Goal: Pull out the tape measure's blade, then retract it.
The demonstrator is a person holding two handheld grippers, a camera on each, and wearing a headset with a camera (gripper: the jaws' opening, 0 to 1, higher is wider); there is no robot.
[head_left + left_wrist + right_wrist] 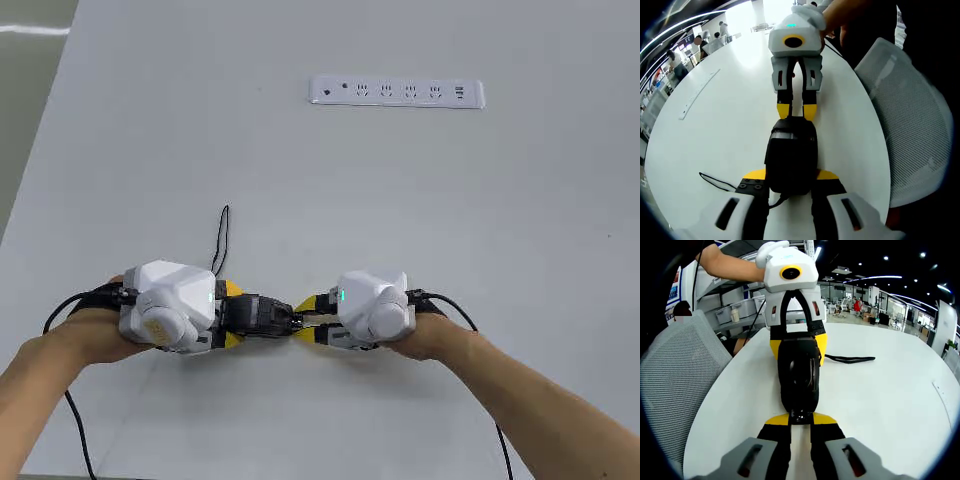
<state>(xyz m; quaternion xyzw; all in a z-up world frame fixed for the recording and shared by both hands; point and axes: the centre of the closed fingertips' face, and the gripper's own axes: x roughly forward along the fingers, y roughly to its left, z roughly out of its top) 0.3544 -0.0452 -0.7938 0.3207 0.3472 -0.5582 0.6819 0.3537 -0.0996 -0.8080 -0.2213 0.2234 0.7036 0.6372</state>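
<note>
The left gripper [234,315] clamps the black tape measure [262,314] low over the white table [330,190]. The right gripper [303,319] sits at its mouth, but one cannot tell if it pinches. No blade is out yet, so pulling and retracting both remain.

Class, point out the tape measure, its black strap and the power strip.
tape measure [790,155], left gripper view, middle of black case.
black strap [835,358], right gripper view, near its case end.
power strip [397,92], head view, middle of white body.
</note>
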